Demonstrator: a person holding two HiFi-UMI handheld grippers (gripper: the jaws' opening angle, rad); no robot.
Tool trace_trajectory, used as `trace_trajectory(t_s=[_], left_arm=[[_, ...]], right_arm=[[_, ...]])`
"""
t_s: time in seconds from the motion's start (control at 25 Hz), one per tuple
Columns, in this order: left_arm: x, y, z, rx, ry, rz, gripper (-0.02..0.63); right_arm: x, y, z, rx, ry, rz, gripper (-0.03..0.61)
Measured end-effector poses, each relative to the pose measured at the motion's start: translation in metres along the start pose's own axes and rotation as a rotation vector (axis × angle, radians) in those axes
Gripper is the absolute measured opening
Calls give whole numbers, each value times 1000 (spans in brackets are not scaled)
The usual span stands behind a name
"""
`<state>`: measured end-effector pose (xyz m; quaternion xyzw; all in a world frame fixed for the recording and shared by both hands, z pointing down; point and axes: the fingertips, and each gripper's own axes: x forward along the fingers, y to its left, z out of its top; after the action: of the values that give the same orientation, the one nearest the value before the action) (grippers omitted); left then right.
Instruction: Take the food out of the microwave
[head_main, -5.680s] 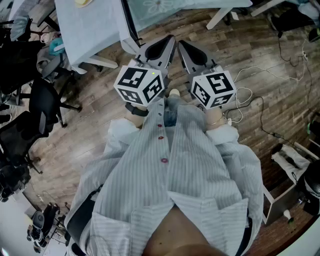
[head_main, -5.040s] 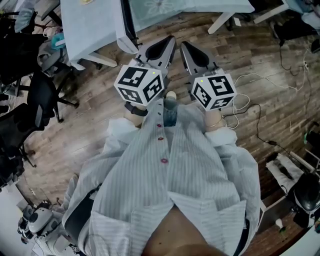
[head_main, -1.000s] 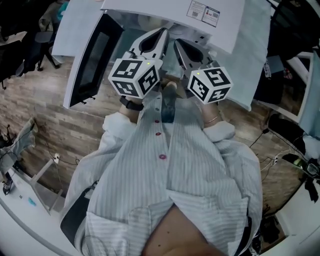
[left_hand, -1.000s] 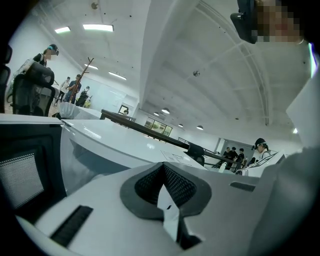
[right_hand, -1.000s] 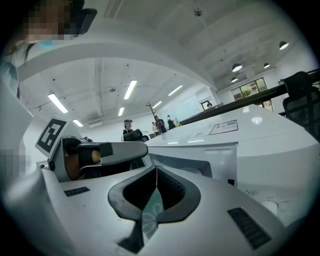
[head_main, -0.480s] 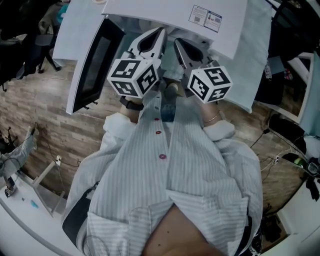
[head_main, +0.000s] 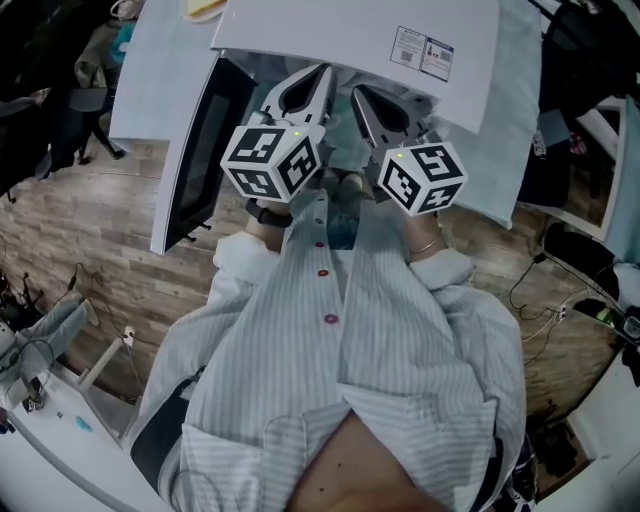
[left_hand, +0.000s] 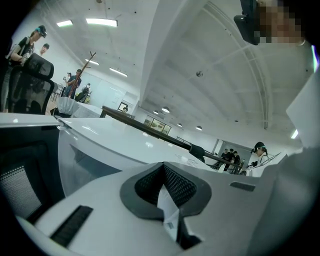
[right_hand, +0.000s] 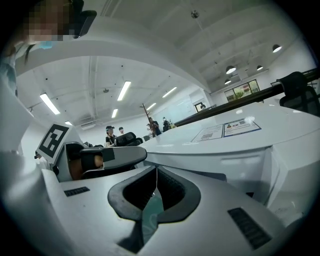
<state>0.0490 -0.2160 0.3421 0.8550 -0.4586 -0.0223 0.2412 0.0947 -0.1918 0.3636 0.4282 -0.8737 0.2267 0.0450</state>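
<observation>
At the open microwave (head_main: 350, 40), closer than before, left gripper (head_main: 320, 70) and right gripper (head_main: 358, 92) remain closed, empty.

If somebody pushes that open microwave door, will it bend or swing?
The microwave door looks like a flat, stiff panel, so it probably won't bend. It stands open at the left of the microwave, so a nudge would likely swing it shut. The microwave looks bulky and probably stays put.
</observation>
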Motion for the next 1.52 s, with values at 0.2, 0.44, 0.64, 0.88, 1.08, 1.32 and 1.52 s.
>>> trace_trajectory(t_s=[0.2,0.44,0.64,0.88,1.08,1.32,1.52], left_arm=[[-2,17,-3,-12,15,4,8],[-2,34,-15,-38,35,-1,8],[0,48,-29,-59,64,4,8],[1,64,-52,-90,112,13,8],[2,78,-71,-125,154,30,8],[6,89,-87,-156,188,45,8],[6,96,-97,-185,200,53,8]], right_arm=[[11,0,-4,20,-1,-20,32],[29,-1,-20,45,21,-24,32],[42,-1,-33,63,45,-25,32],[51,-10,-47,95,65,-45,34],[56,-21,-60,134,78,-67,34],[60,-34,-75,165,105,-91,34],[66,-37,-88,205,129,-95,34]])
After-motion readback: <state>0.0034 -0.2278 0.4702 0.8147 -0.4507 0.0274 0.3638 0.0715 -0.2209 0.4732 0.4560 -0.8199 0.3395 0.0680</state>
